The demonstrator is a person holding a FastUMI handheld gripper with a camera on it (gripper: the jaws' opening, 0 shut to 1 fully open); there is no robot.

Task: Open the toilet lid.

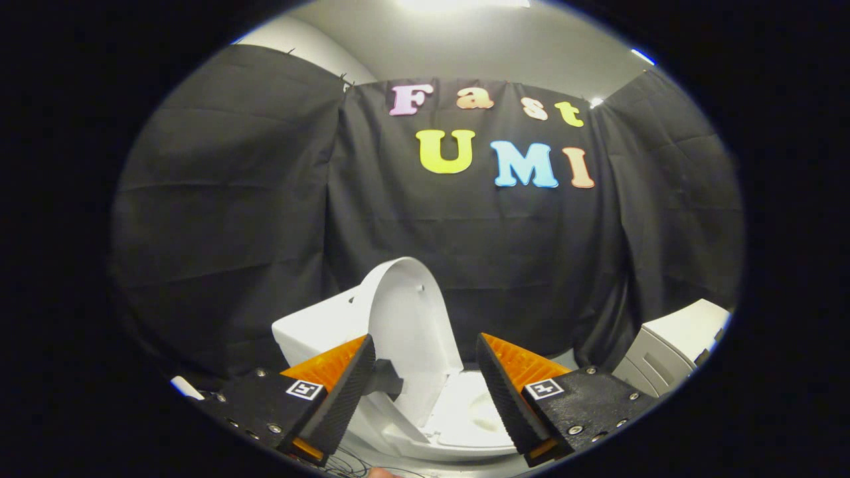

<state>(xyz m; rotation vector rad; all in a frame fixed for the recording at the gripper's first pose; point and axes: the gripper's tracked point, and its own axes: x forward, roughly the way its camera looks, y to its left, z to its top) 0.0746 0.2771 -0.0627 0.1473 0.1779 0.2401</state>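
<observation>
Hand-held gripper (425,385) spread wide, fingers (345,392) gripping nothing. Between them and just ahead, the white lid (408,332) stands raised, tilted back toward the tank (319,328). Below it the seat (465,425) and bowl lie exposed. Beyond, black cloth wall (265,219).

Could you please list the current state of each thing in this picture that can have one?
Toilet lid: raised, standing nearly upright.
Toilet seat: down, over the bowl.
Tool: open, fingers spread apart, holding nothing, the lid just ahead between them.
White cabinet: shut, as far as can be seen.
</observation>
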